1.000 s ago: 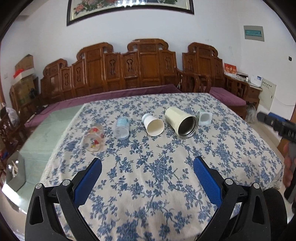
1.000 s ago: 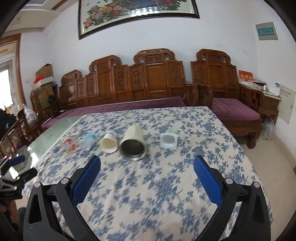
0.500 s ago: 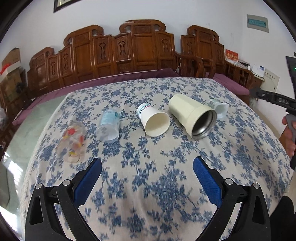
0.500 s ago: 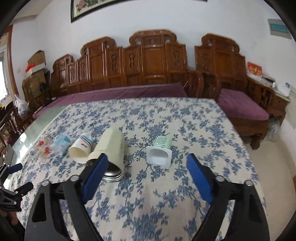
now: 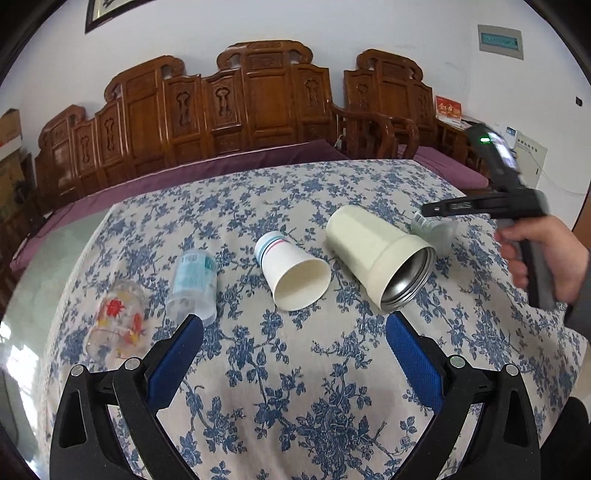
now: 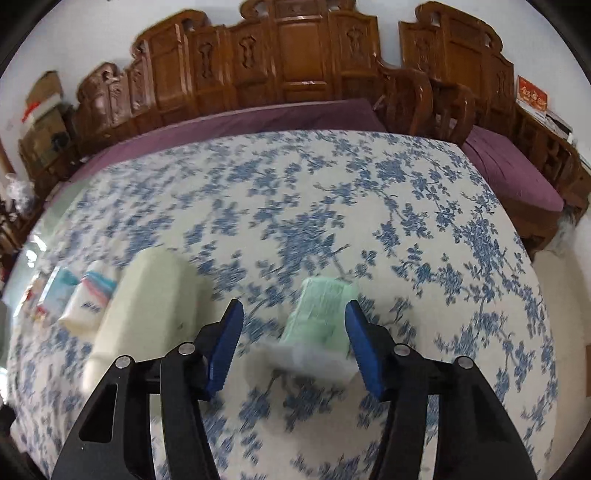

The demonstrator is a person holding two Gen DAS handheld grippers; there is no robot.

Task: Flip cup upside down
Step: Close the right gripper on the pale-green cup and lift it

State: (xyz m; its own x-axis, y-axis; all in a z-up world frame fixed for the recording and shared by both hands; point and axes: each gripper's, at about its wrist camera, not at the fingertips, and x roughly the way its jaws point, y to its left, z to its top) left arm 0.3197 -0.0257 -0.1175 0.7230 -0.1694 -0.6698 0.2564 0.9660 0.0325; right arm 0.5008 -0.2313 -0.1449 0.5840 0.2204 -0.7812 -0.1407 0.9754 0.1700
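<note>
wall point(image 5: 369, 33): white, framed picture point(image 5: 107, 11) at top | seating: carved wooden benches point(image 5: 258, 107), purple cushions point(image 6: 509, 177) | table: blue floral cloth point(image 5: 295, 369)

Home living room: carved wooden sofa point(image 5: 258, 107), floral tablecloth point(image 5: 295, 369)

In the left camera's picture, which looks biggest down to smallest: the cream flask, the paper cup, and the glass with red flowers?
1. Cream flask
2. Paper cup
3. Flowered glass, though close to the paper cup; it is see-through, so its outline is unsure.
</note>
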